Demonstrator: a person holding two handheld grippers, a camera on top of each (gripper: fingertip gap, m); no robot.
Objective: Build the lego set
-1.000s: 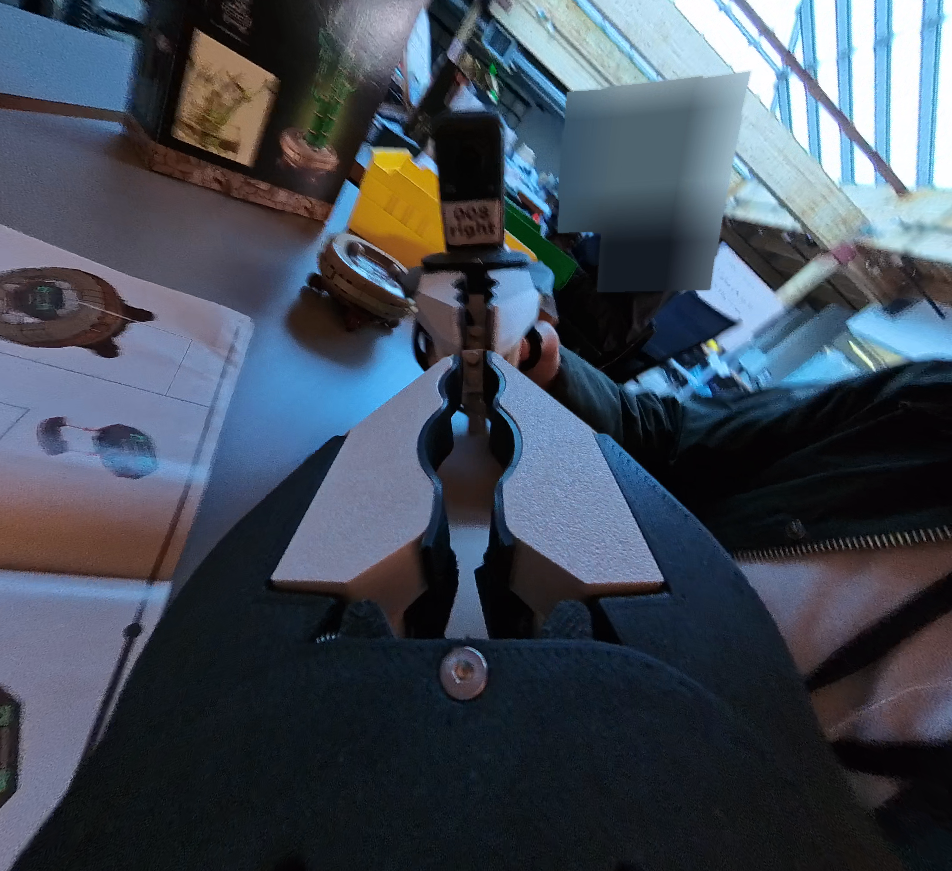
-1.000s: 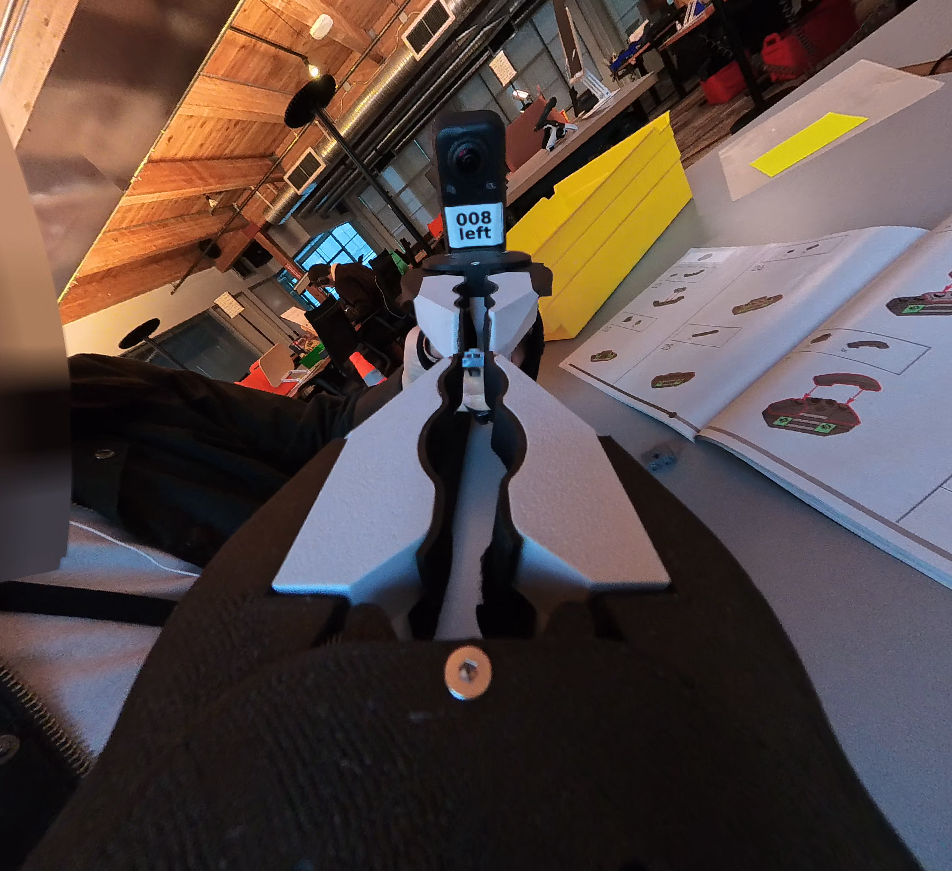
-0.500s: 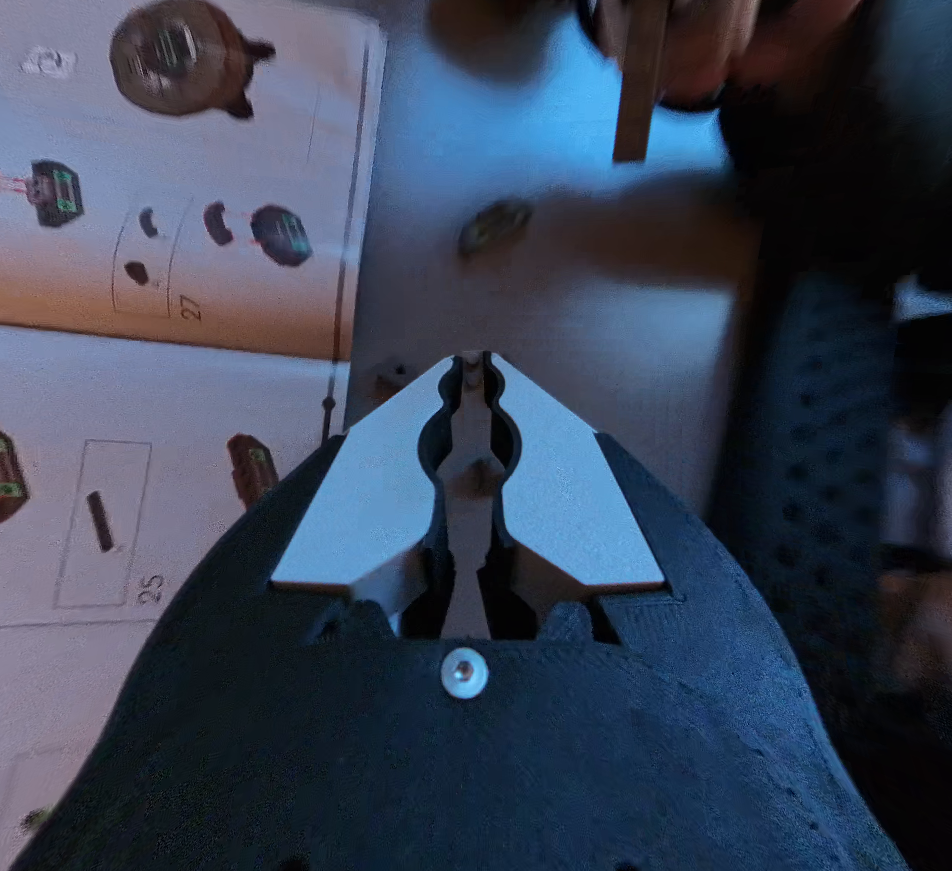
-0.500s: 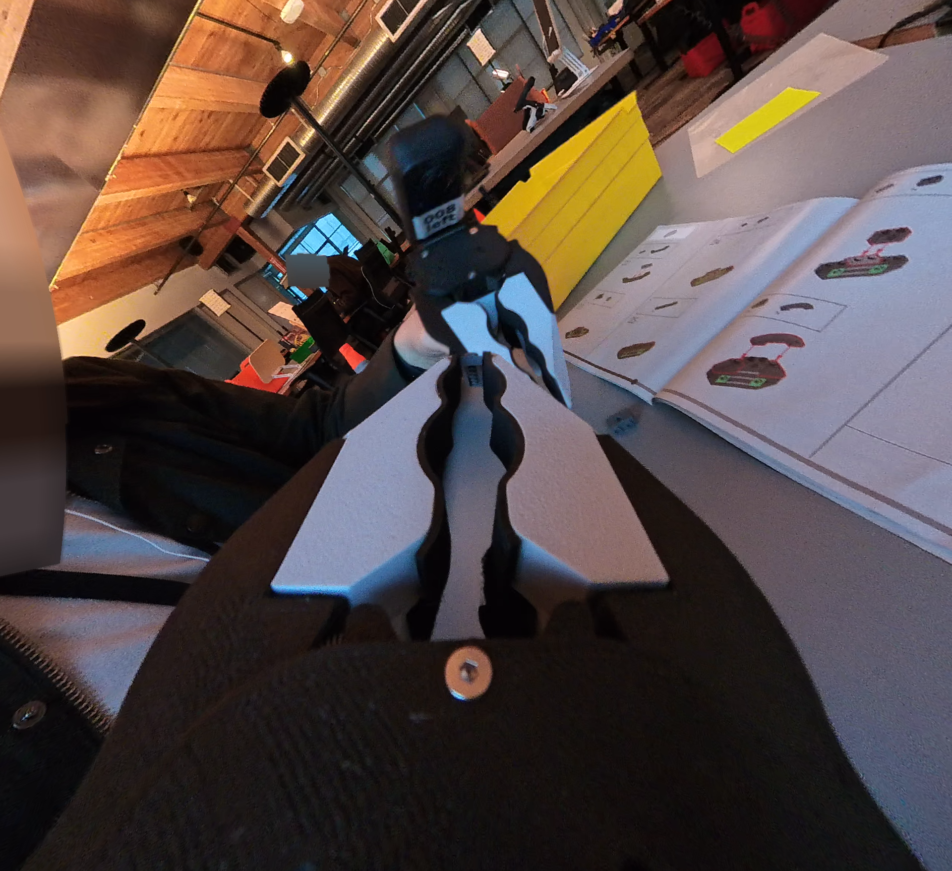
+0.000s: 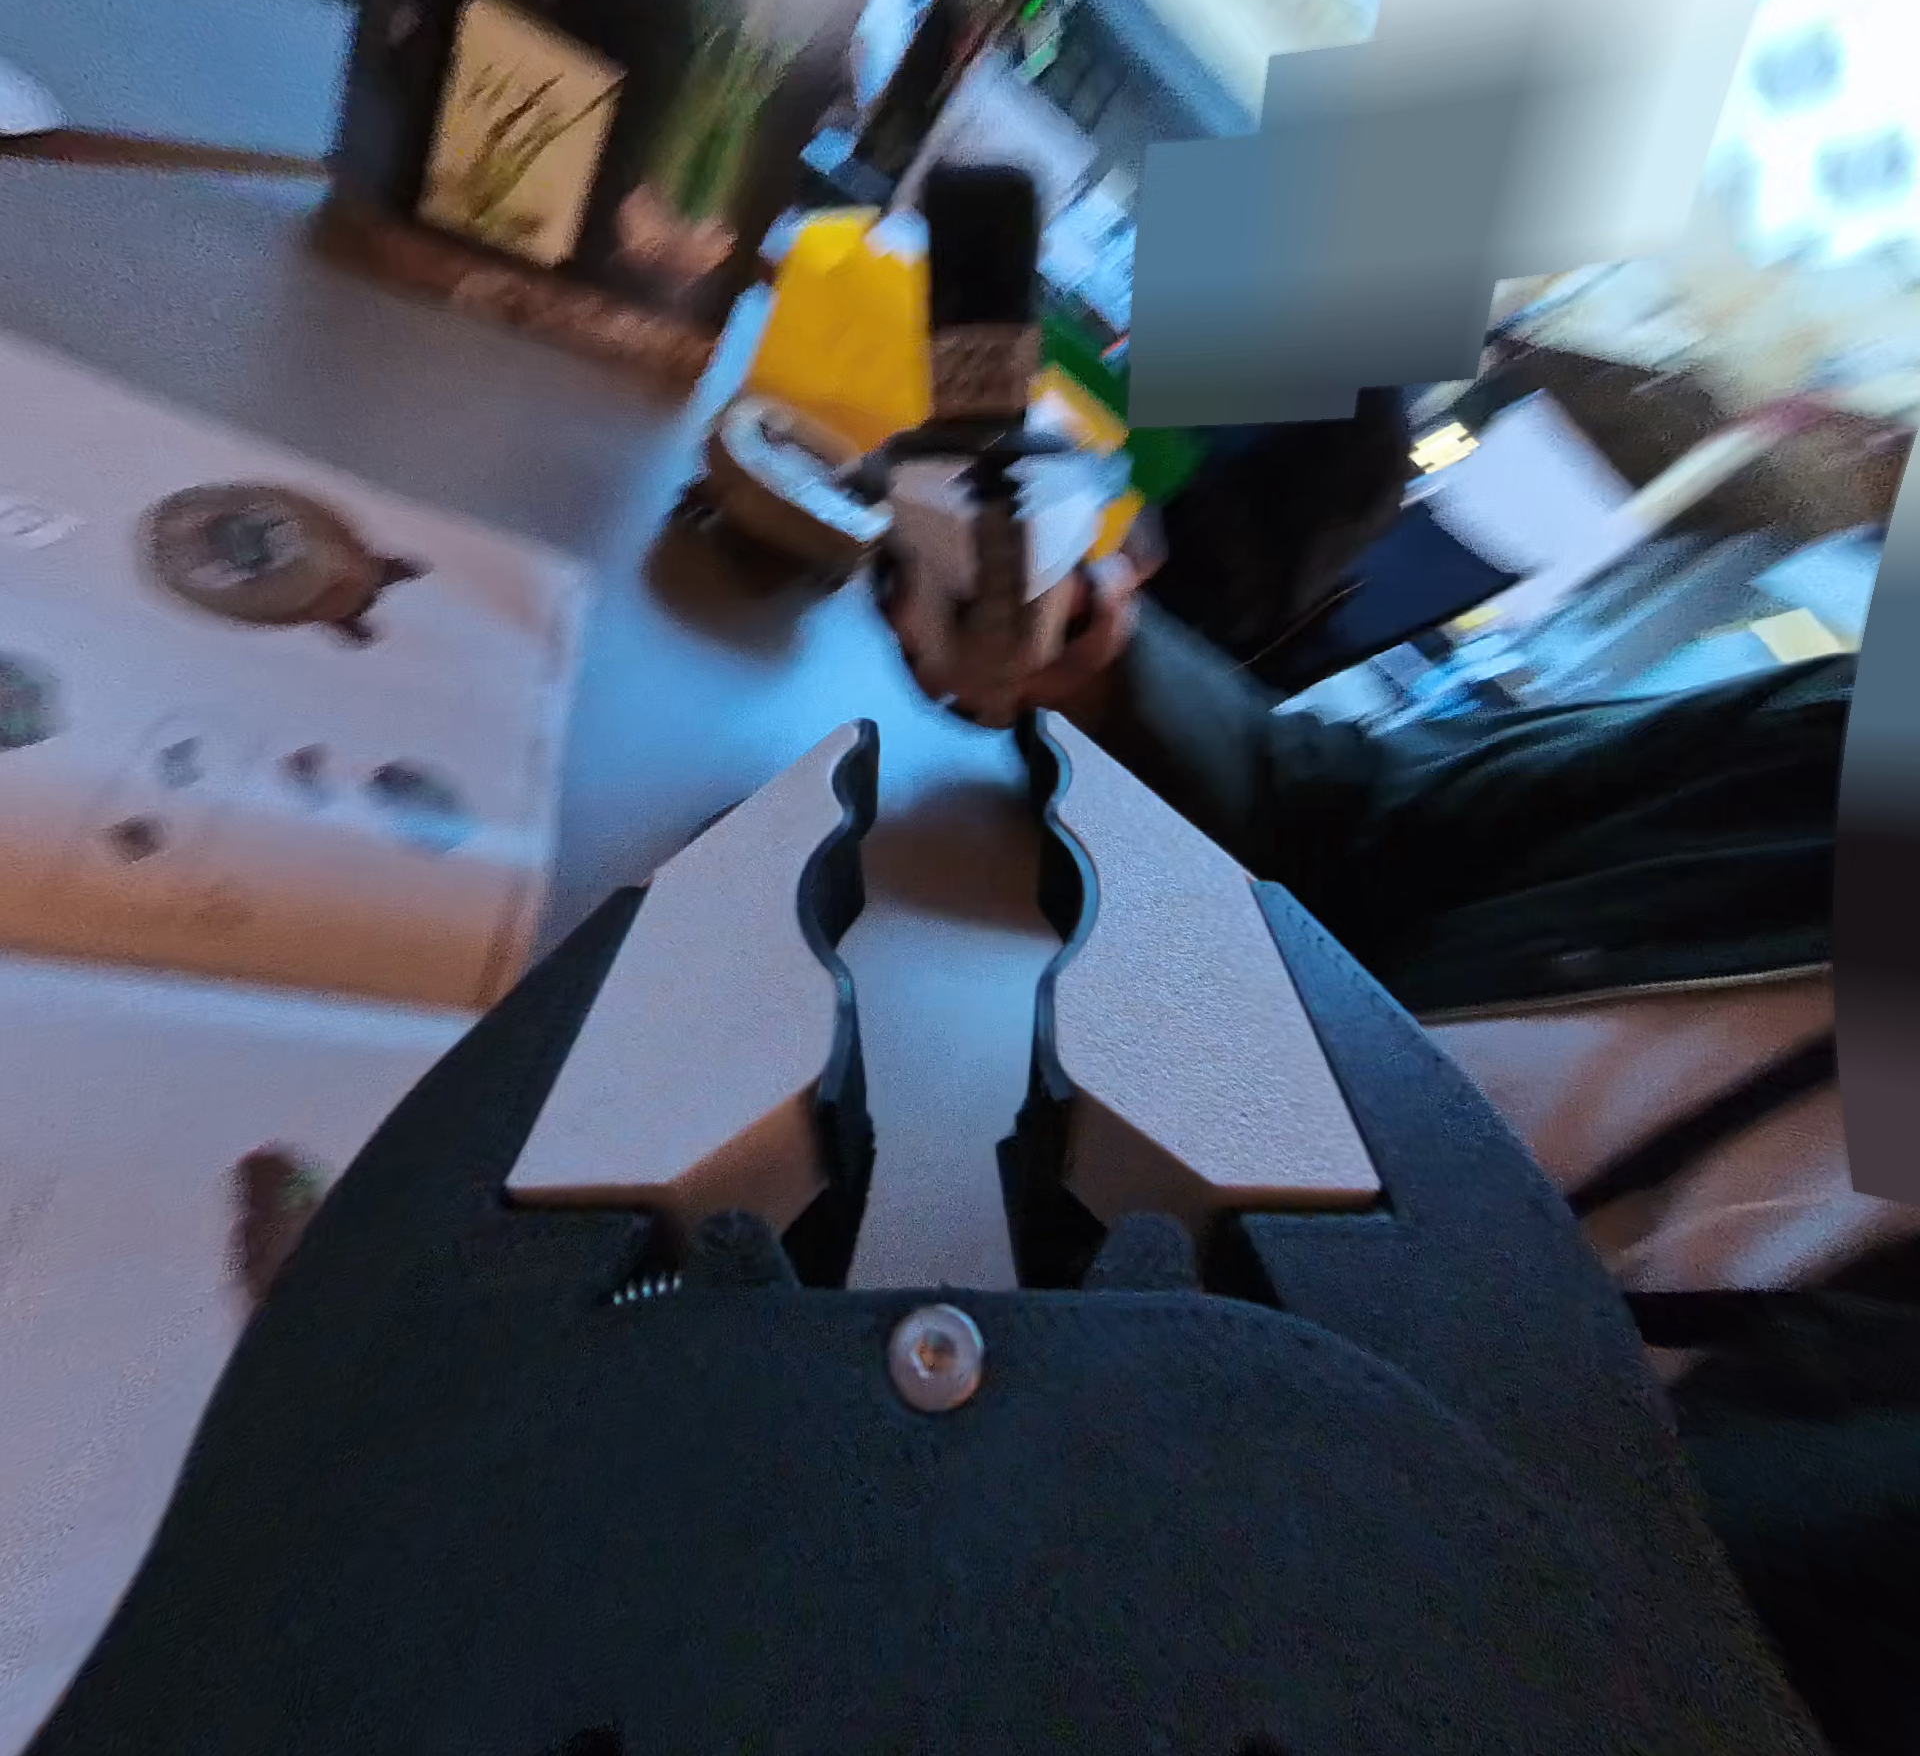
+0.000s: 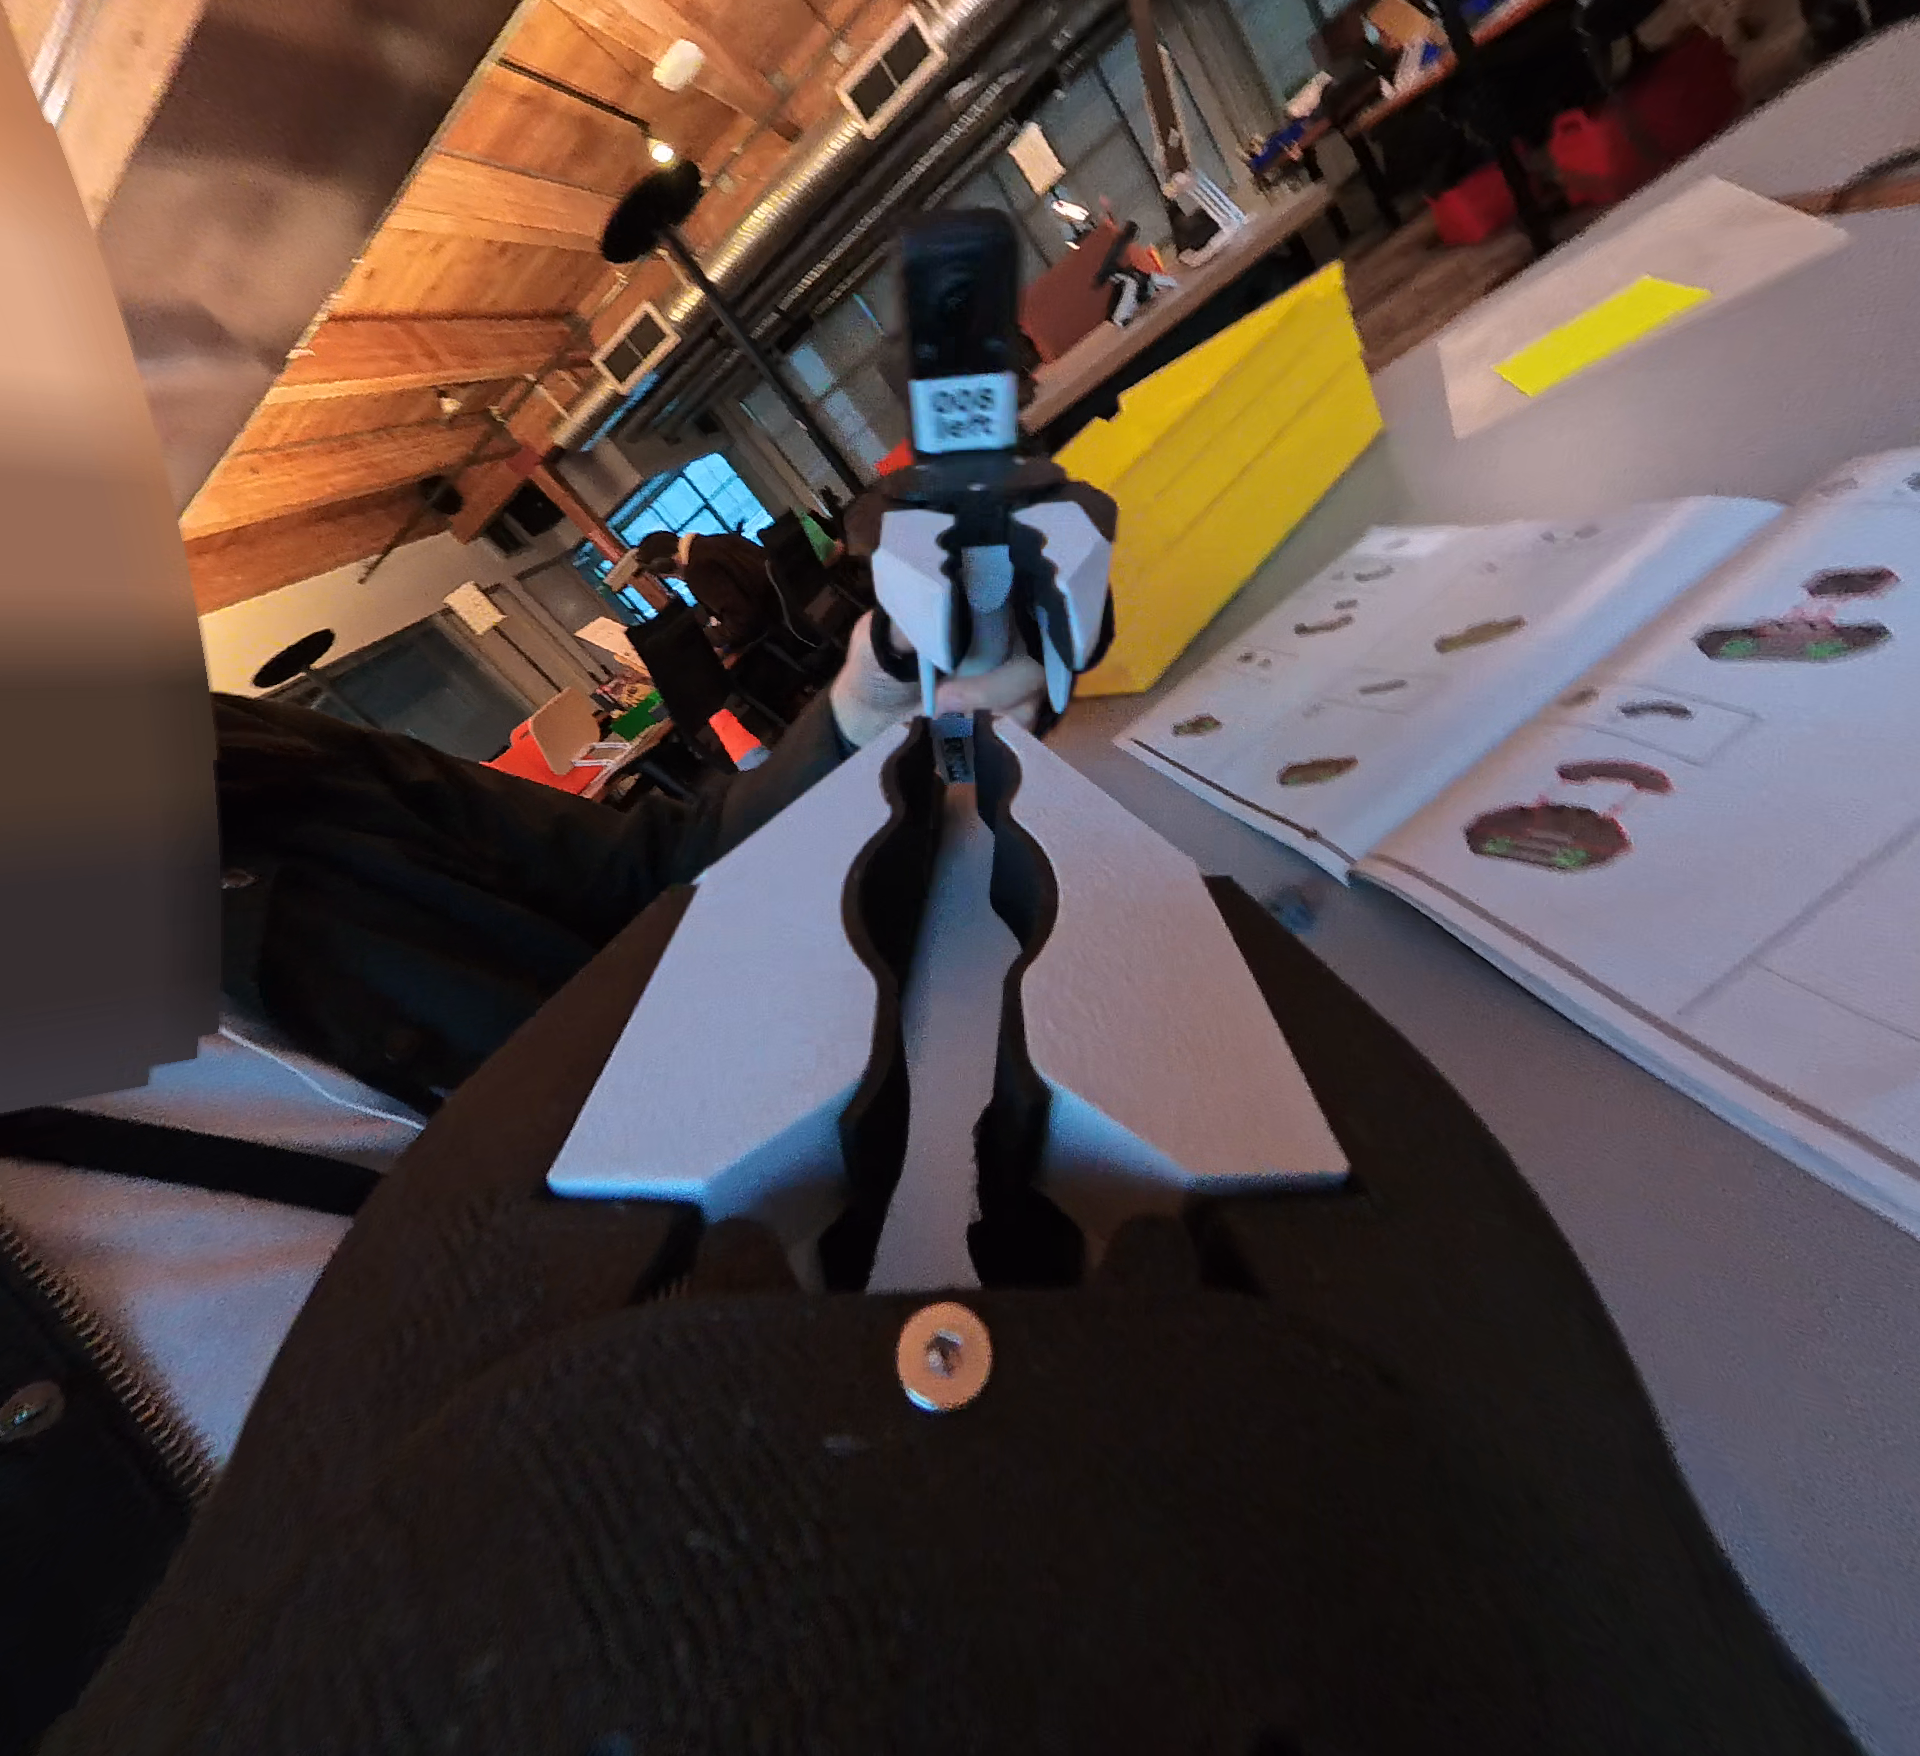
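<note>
The grey tabletop (image 6: 1558,1187) carries the largest things: an open white instruction booklet (image 6: 1558,730) with pictured build steps, a yellow plastic bin (image 6: 1226,470) behind it, and, in the blurred left wrist view, a dark product box (image 5: 499,96) with a round brown partly built lego model (image 5: 779,491) near it.

The left gripper (image 5: 951,750), which was pinched shut half a second ago, now stands wide with nothing between its fingers. The right gripper (image 6: 961,750) remains nearly closed on a small grey lego piece (image 6: 954,756) at its tips, and the two tools face each other again, tip to tip. It looks as though the piece now rests with the right gripper alone, so that one would do the placing.

A tiny loose grey-blue piece (image 6: 1294,901) lies on the table just beside the booklet's edge. The left gripper hangs directly ahead of the held piece and would need to clear away; the model does not show in the right wrist view.
</note>
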